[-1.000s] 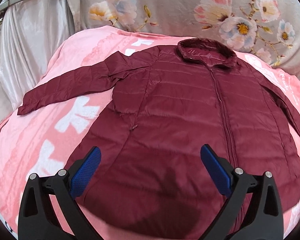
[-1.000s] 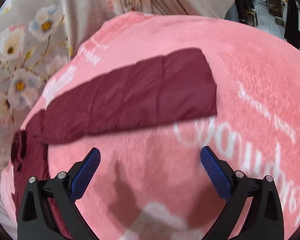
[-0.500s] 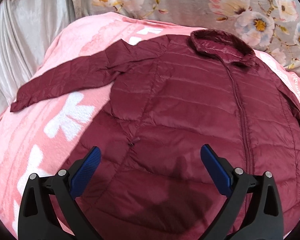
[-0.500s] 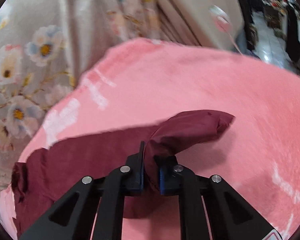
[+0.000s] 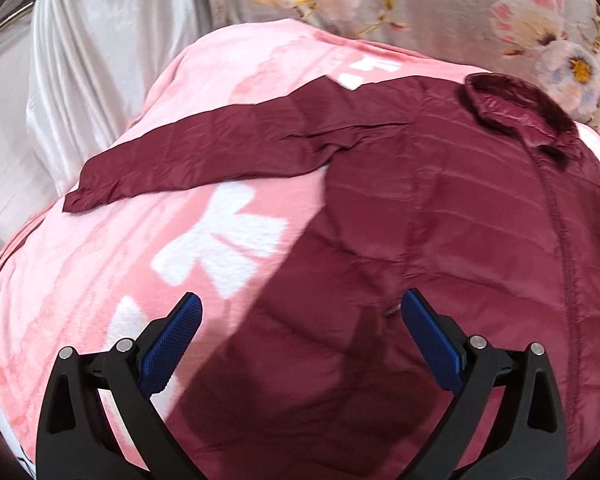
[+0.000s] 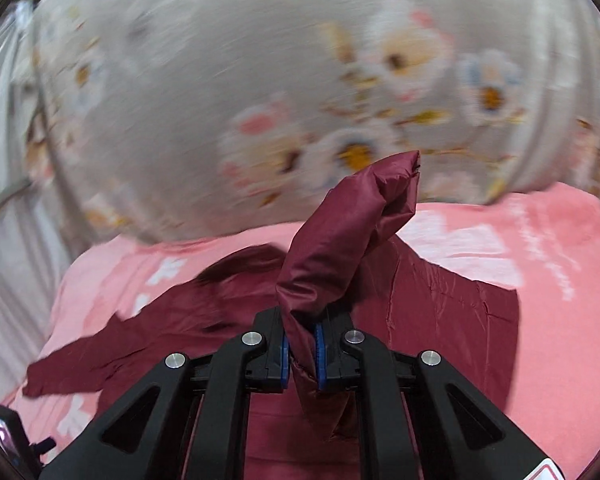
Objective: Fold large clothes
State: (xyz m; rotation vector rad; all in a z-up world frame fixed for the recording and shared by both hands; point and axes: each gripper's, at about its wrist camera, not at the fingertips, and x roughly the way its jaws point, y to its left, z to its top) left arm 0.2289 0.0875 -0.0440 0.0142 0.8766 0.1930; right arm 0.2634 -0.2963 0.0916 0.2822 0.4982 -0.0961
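Observation:
A dark red quilted jacket (image 5: 439, 248) lies front up on a pink blanket (image 5: 100, 280), collar (image 5: 515, 112) at the far right. Its left sleeve (image 5: 204, 152) stretches out flat to the left. My left gripper (image 5: 300, 324) is open and empty, hovering over the jacket's lower left edge. My right gripper (image 6: 300, 344) is shut on the jacket's right sleeve (image 6: 339, 248) and holds it lifted, the cuff (image 6: 403, 168) sticking up above the jacket body (image 6: 439, 312).
A floral grey curtain (image 6: 260, 100) hangs behind the bed. A silvery white drape (image 5: 80, 80) hangs at the left. The pink blanket (image 6: 559, 280) has white lettering and falls away at its edges.
My right gripper closed on the right sleeve, lifted it and swung it left over the jacket. My left gripper moved left toward the jacket's left side and stayed open.

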